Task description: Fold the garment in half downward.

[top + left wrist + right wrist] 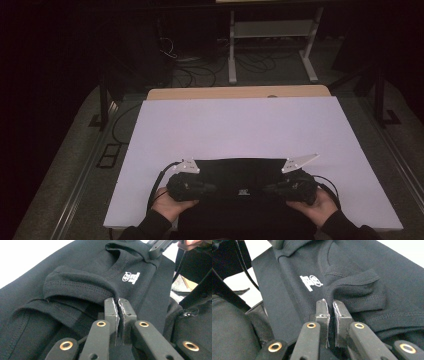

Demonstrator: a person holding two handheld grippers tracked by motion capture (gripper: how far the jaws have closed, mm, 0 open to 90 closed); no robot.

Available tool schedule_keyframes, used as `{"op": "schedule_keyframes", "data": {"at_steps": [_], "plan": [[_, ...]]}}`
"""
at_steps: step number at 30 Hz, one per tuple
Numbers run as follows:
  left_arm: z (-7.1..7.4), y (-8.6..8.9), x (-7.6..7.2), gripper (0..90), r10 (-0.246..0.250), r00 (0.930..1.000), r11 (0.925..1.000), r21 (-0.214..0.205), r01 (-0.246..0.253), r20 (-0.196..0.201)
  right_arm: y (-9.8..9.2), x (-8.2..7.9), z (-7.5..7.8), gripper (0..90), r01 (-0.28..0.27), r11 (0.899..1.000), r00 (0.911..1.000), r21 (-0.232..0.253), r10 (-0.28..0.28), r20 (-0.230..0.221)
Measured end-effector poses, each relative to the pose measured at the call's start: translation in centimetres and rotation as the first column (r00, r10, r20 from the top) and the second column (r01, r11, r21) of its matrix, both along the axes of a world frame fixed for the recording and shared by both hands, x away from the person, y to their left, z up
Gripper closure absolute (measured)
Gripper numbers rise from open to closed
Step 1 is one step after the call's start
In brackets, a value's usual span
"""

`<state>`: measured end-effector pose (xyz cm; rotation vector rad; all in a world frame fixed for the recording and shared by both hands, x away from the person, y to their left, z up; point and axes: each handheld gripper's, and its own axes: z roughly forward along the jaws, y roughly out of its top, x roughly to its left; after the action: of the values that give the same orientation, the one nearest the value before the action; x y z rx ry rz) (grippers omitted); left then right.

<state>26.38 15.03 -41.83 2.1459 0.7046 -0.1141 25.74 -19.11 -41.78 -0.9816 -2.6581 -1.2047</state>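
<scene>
The black shirt (240,185) is lying at the white board's (240,125) near edge, partly hanging off. The left gripper (118,305) and right gripper (330,307) are each pinching its fabric, jaws nearly closed; dark folds are blurring together.

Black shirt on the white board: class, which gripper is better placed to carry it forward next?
Neither alone: the left gripper and right gripper each pinch an edge of the black shirt, level and mirrored. Likely both move together.
</scene>
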Motion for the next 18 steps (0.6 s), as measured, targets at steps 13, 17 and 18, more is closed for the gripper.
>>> {"op": "schedule_keyframes", "data": {"at_steps": [13,17,18], "plan": [[-0.5,-0.1,-1.5,85.1,-0.001,0.9981,0.9994,0.035,0.003,-0.061,0.3,-1.1,-0.5,82.0,-0.029,0.999,0.9988,-0.025,0.028,-0.039],[-0.6,0.0,-1.8,84.5,0.002,0.9981,0.9994,0.035,0.0,-0.062,0.2,-1.5,-0.4,80.2,-0.022,1.0,0.9986,-0.017,0.021,-0.049],[-0.5,0.1,-1.8,83.9,0.002,0.9983,0.9994,0.035,0.0,-0.058,0.2,-1.5,-0.4,78.9,-0.015,1.0,0.9985,-0.015,0.015,-0.052]]}}
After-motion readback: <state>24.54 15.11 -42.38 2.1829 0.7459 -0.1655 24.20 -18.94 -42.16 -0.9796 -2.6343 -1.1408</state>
